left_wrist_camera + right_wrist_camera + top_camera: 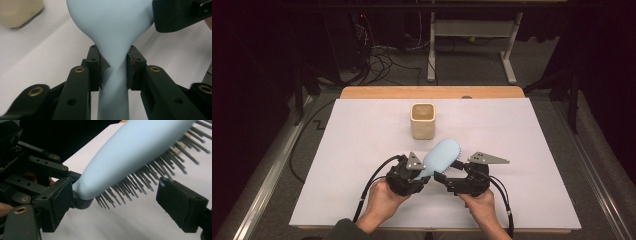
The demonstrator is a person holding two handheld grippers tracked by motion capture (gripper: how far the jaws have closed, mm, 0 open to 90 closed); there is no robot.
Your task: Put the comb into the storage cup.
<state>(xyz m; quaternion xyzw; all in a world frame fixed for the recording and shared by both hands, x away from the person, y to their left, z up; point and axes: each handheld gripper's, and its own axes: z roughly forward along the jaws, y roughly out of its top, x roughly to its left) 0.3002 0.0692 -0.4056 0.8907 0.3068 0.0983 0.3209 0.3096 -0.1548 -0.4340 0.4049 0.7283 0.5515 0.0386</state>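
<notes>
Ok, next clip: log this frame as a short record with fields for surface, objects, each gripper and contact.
surface: white sheet over a wooden table
objects: light blue hairbrush; cream square cup, upright, standing apart behind the brush
left gripper: shut on the hairbrush at its narrow neck
right gripper: open, jaws either side of the bristles
brush pose: head angled up toward the cup

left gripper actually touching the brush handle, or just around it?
Touching. In the left gripper view, both pads of the left gripper press the light blue hairbrush at its neck, no gap.
</notes>
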